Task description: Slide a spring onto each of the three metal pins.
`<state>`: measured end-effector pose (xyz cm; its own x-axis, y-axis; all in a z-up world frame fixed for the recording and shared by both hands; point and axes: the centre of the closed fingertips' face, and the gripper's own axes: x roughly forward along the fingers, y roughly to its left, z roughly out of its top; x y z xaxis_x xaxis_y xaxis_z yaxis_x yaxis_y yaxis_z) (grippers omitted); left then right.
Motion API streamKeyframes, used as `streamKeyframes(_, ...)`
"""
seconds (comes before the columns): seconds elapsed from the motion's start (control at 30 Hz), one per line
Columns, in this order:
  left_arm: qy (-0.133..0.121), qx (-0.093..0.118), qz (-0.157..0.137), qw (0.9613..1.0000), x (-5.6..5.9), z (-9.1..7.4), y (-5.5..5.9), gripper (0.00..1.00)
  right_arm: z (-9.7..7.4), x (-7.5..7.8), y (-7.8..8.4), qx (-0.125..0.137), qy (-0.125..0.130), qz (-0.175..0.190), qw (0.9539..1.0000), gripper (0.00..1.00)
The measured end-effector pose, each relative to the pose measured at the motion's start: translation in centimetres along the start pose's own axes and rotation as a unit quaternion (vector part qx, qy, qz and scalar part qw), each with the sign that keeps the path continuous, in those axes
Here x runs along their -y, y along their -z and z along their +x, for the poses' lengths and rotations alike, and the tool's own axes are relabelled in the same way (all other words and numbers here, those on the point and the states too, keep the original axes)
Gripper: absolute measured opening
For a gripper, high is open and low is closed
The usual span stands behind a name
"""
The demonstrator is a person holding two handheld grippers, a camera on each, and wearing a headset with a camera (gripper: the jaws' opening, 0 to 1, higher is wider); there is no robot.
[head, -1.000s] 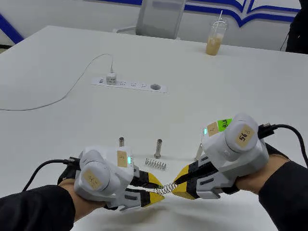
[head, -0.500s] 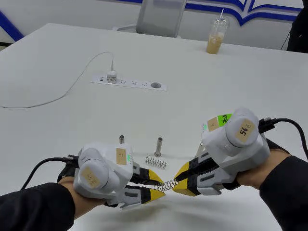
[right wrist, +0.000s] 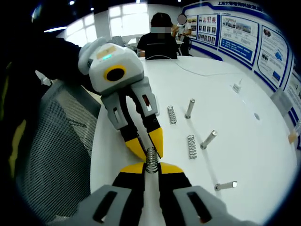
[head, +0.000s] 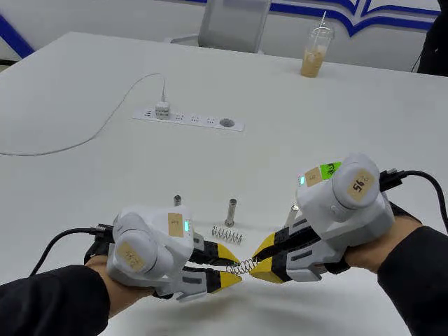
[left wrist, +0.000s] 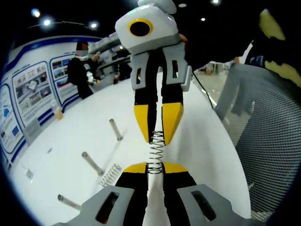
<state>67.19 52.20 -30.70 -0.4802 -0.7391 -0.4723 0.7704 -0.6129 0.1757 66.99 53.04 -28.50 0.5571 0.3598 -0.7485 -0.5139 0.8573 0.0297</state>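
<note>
Both hand-held grippers sit low at the near side of the tabletop (head: pixel 336 126), tips facing each other.

Left hand-held gripper (head: pixel 232 268): my jaws are closed to a narrow slot and pinch the left end of a spring (head: pixel 243 265).

Right hand-held gripper (head: pixel 261 261): closed the same way on the spring's right end. The spring runs roughly level between the two pairs of yellow tips, one end in each, its coils open enough to tell apart in the left gripper view.

Three metal pins stand upright in a row across the tabletop, just beyond my grippers:
- left pin (head: pixel 177 201), short in the head view
- middle pin (head: pixel 230 212), full length in sight
- right pin (head: pixel 292 210), partly hidden behind my right hand-held gripper

All three shafts are bare.

A second spring (head: pixel 227 236) lies flat on the tabletop just to the near side of the middle pin's base, apart from it. The right gripper view shows a third spring (right wrist: pixel 171 114), also lying flat, near the left pin and not touching it.

Farther off, a white power strip (head: pixel 189 122) lies across the tabletop with a white plug (head: pixel 162 112) in its left end. A plastic cup (head: pixel 313 56) with a straw and a tan drink stands near the far right edge. A grey chair (head: pixel 234 24) stands beyond the far edge.
</note>
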Motion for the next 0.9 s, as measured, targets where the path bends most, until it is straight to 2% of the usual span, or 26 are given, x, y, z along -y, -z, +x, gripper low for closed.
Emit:
streamKeyframes(0.33,-0.002,0.003,-0.005,1.0000,0.1,0.1,-0.2,0.12,-0.1,0.0,-0.3,-0.011,-0.002,-0.010,0.9999,0.12)
streamKeyframes(0.67,-0.002,0.007,-0.026,0.9996,0.0,-0.1,-0.3,0.19,-0.9,0.8,-0.1,-0.028,0.007,-0.016,0.9995,0.12)
streamKeyframes(0.9,-0.004,0.007,-0.037,0.9993,-0.1,-0.8,0.0,0.25,-1.9,1.8,0.3,-0.040,0.017,-0.017,0.9989,0.12)
